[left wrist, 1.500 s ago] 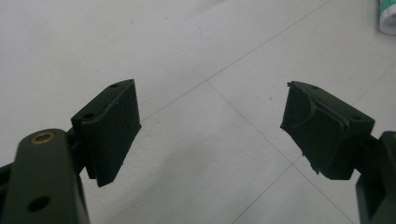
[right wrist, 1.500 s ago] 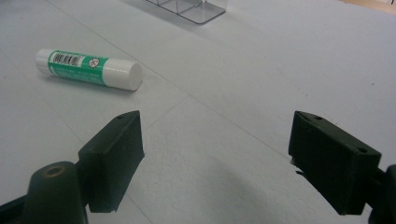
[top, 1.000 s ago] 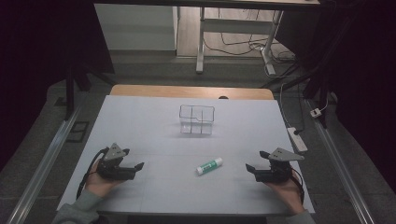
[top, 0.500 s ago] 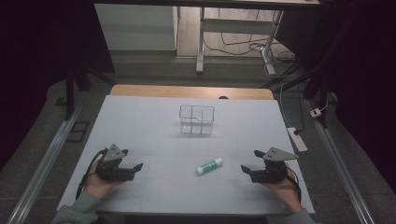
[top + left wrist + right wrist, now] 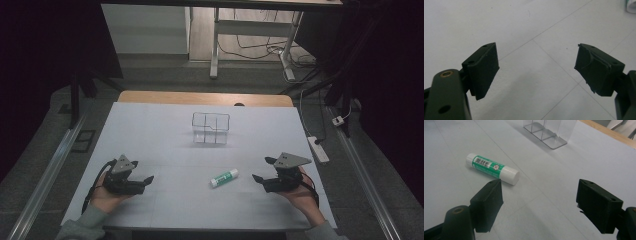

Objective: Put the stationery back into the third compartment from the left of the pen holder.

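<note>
Glue stick (image 5: 224,177): laid flat on the white table (image 5: 165,135), lower centre of the high view, touched by nothing.
Right gripper (image 5: 264,170): seen lower right, just beside the stick; jaws spread wide, lately closing slightly, nothing between them.
Left gripper (image 5: 145,179): seen lower left, jaws wide, empty.
Clear divided box (image 5: 210,128): stood at frame centre.

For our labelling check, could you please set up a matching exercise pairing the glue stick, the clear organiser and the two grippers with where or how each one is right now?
Things:
1. glue stick
2. organiser
3. left gripper
4. right gripper

States:
A. upright at the far middle of the table
B. lying on its side between the grippers
C. open and empty, jaws just been closing a little, right of the glue stick
D. open and empty, at the near left

Pairs: 1-B, 2-A, 3-D, 4-C
</note>
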